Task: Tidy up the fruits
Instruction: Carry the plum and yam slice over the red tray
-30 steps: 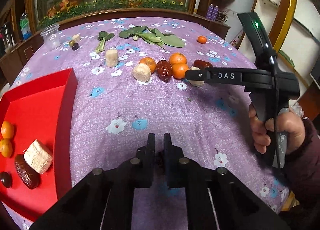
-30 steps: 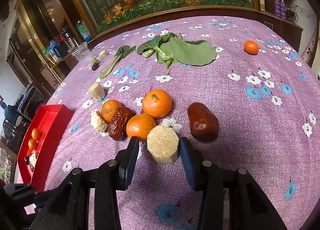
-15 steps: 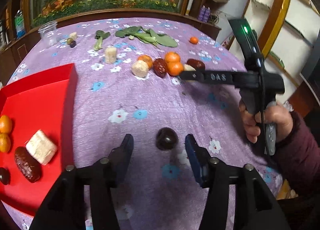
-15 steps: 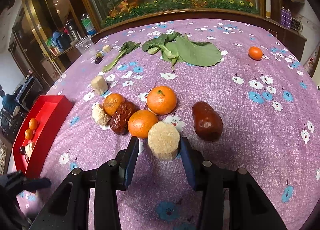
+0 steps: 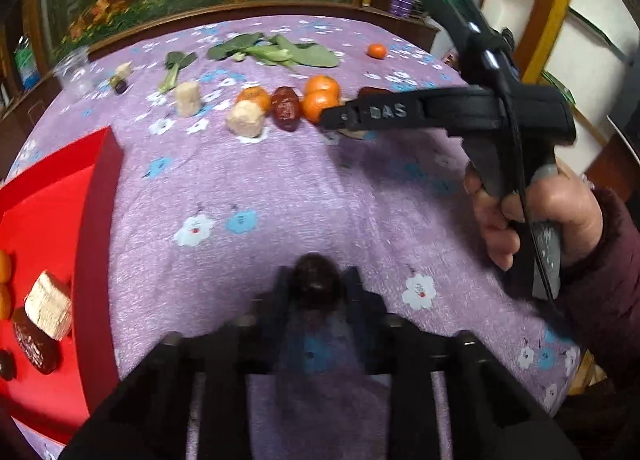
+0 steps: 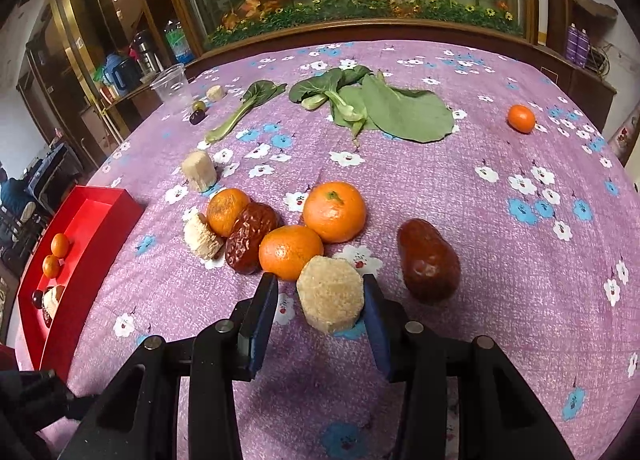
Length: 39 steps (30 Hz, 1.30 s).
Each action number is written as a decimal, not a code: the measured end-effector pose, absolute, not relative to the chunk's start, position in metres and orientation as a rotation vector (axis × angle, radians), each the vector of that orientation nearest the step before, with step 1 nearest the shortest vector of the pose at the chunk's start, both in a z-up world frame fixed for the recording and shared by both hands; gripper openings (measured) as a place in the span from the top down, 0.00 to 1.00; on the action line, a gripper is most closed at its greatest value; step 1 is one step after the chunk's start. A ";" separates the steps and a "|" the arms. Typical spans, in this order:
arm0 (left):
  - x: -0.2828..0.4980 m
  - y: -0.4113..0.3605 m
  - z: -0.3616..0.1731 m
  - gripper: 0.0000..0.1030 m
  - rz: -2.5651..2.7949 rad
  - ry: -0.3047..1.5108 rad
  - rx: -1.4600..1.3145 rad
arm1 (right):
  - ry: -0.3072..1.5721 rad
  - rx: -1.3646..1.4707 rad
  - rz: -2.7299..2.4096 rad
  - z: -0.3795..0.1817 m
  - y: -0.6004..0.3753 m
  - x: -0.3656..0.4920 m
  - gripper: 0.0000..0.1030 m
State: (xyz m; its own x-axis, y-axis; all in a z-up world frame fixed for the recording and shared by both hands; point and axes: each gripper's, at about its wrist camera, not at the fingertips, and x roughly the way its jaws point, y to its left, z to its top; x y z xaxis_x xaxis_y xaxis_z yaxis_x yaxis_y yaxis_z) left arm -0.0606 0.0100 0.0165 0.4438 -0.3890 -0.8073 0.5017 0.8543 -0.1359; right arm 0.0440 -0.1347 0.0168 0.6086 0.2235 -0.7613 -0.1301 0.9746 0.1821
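Left gripper (image 5: 316, 288): clamped on dark round fruit (image 5: 316, 282). Right gripper (image 6: 320, 300): half-open around pale cut chunk (image 6: 331, 298), right pad touching. Red tray (image 5: 96, 220): nine o'clock.

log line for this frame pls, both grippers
left gripper: shut on dark fruit | right gripper: open, beige chunk between fingers | red tray: partly filled

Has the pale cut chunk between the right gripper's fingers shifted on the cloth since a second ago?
No. The pale chunk keeps its place against the nearest orange and the white flower print behind it, between the right gripper fingers.
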 end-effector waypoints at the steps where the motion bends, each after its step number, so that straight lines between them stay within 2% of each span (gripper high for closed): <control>1: -0.059 0.014 0.016 0.78 -0.559 0.972 0.098 | 0.895 0.109 0.203 0.017 -0.134 0.044 0.62; 2: -0.059 0.017 0.016 0.78 -0.561 0.975 0.077 | 0.896 0.108 0.200 0.017 -0.134 0.044 0.69; 16: -0.081 0.040 0.047 0.79 -0.548 0.876 0.008 | 0.860 0.069 0.236 0.051 -0.110 0.002 0.68; 29: -0.097 0.142 0.075 0.79 -0.374 0.758 -0.149 | 0.796 -0.015 0.396 0.089 -0.027 -0.026 0.68; 39: -0.063 0.219 0.078 0.79 -0.133 0.756 -0.164 | 0.832 -0.030 0.569 0.092 0.055 -0.009 0.67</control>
State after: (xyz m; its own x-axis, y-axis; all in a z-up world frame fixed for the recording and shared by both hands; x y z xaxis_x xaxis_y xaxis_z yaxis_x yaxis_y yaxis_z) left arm -0.0627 0.2192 0.0776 0.7199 -0.1788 -0.6706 0.0611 0.9788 -0.1955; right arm -0.0088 0.0553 0.0919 0.5339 0.4657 -0.7057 -0.4889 0.8510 0.1917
